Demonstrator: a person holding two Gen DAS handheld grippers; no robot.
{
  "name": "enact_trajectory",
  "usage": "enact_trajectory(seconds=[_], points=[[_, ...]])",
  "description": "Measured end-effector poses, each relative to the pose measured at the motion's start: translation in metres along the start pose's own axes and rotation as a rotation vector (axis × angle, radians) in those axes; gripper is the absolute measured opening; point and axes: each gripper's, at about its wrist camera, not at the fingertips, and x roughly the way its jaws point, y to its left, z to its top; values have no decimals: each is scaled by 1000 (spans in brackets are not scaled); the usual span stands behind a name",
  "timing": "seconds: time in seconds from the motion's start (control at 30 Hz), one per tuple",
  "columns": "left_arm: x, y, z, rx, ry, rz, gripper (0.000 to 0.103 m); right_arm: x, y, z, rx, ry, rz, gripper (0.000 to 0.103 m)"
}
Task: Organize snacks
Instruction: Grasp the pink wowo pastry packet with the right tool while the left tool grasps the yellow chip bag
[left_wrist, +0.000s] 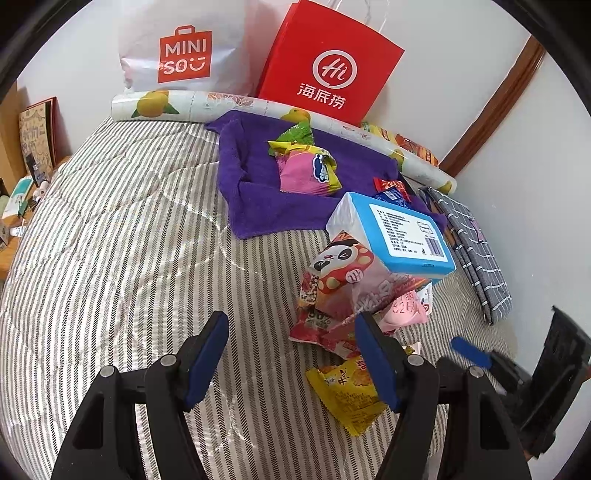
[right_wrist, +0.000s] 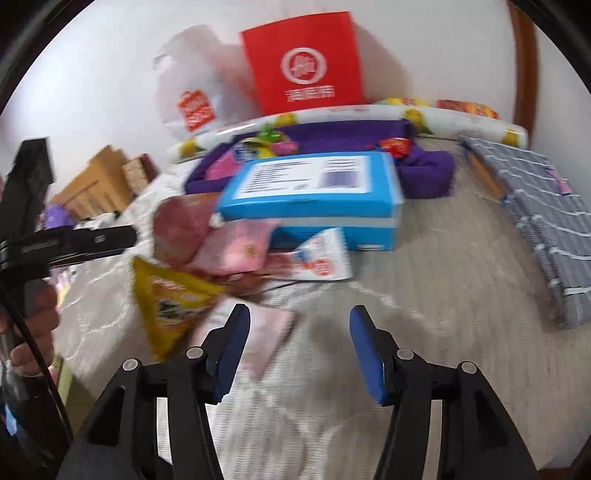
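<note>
Task part done, on the evidence of how things lie.

Placed: a purple towel (left_wrist: 255, 192) lies on the striped bed (left_wrist: 110, 240) near the wall, its edges turned up like a tray. On it rest a pink packet (left_wrist: 306, 173) and a green packet (left_wrist: 295, 134); a small red packet (left_wrist: 393, 186) sits at its right edge. I judge this to be the collecting spot.

Outstanding: a loose pile remains on the bed, nearer the grippers and apart from the towel. It comprises a blue box (left_wrist: 399, 229) lying on top of a panda packet (left_wrist: 340, 266) and further pink wrappers, with a yellow packet (left_wrist: 351, 395) at the near end. A white-and-red sachet (right_wrist: 325, 258) lies just in front of the box.

Tools: the left gripper (left_wrist: 291, 332) hovers over bare bedding beside the pile, jaws apart, nothing between them. The right gripper (right_wrist: 297, 317) likewise stands apart and empty; its view is blurred, and a pale pink wrapper (right_wrist: 266, 332) lies beneath its left finger, contact not determinable.

Roughly half the snacks remain to be moved.
</note>
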Motion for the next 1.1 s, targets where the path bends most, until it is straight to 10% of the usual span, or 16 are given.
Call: enact_trajectory(seconds=[0.17,0.3,0.53,0.8,1.1], points=[[1,4,-1,-9,5,0,69,28,24,-14,33,106,82,58],[2,7,-2,-13,8,-2,69,34,37,-18,37,86,69,80],[2,12,-1,-19,6,-8,69,44,59,-12,-5,73,-74,81],[-3,5,-11,41,-4,-30,69,36,52,-19,-88,43,-127,52],[-3,-20,-20,125,10,-118,69,7,-3,-15,-42,-27,-200,50]])
